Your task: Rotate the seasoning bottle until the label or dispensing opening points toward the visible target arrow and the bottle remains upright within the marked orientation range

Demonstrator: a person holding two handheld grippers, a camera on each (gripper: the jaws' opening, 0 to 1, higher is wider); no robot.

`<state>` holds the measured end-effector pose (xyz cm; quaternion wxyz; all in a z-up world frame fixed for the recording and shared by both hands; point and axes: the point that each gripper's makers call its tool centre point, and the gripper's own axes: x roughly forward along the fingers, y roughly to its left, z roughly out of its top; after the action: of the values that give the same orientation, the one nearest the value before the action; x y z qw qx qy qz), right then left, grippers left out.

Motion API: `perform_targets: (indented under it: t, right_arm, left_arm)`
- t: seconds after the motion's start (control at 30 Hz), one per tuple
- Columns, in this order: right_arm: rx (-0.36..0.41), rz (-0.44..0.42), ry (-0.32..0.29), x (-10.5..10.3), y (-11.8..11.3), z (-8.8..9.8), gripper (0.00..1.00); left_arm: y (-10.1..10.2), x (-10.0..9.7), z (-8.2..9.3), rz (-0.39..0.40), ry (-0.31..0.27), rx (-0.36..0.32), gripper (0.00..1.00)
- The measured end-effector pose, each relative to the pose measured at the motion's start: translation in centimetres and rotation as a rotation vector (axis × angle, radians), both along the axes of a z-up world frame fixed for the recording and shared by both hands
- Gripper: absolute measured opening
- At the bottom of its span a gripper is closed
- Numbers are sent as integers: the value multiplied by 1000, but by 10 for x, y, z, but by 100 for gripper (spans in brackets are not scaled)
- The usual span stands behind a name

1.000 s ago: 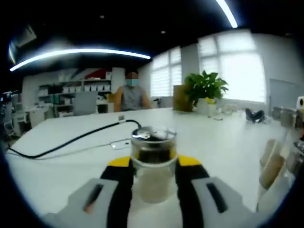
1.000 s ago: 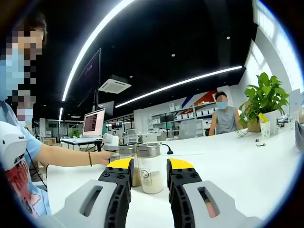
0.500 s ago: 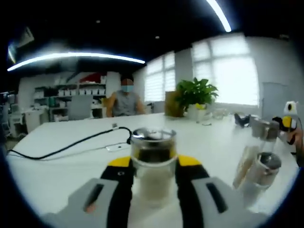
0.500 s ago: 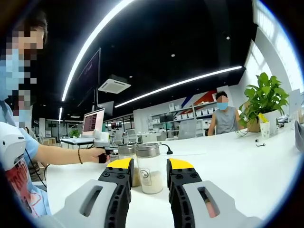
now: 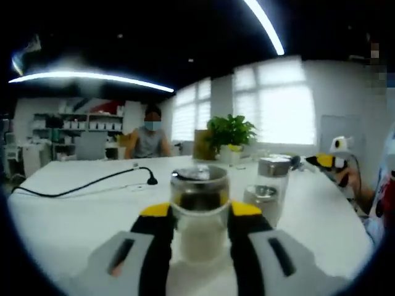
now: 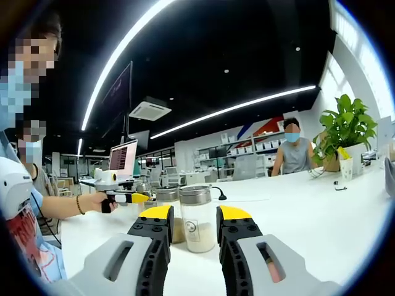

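Your left gripper (image 5: 199,213) is clamped on the seasoning bottle (image 5: 199,209), lower centre of the left gripper view: both yellow-tipped jaws press its glass sides. The bottle is upright, long axis vertical, so you'd spin it about that axis. No target arrow that I can make out.

Your right gripper (image 6: 193,223) has its jaws apart, holding nothing; a second shaker jar (image 6: 198,219) stands on the bench (image 6: 321,216) just ahead between them, lower centre, label facing you. Another jar (image 6: 165,206) sits close behind it to the left. Further back, a potted plant (image 6: 345,132) at right.
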<state>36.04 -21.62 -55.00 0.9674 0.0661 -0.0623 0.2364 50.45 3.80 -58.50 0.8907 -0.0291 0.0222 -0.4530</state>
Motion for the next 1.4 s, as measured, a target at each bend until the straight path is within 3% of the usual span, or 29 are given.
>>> perform_targets:
  t: [0.3,0.6,0.9,0.93,1.2,1.3,1.4]
  right_arm:
    - [-7,8,-1,0,5,2,27]
    - [-5,9,1,0,5,1,27]
    - [-5,9,-1,0,5,1,27]
    - [-6,9,-1,0,5,1,27]
    - [-3,11,3,1,5,-1,27]
    - [-4,11,3,0,5,-1,27]
    - [-1,11,9,1,5,-2,27]
  left_arm:
    - [-17,-24,-21,-82,43,51,36]
    - [-20,-22,-23,-93,33,39,35]
    - [-25,-21,-33,-98,27,82,35]
    - [-26,-21,-30,-101,2,84,35]
    - [-23,-22,-31,-75,34,73,36]
    - [-24,-26,-31,-77,13,107,36]
    - [-22,-26,-15,-54,-10,44,48]
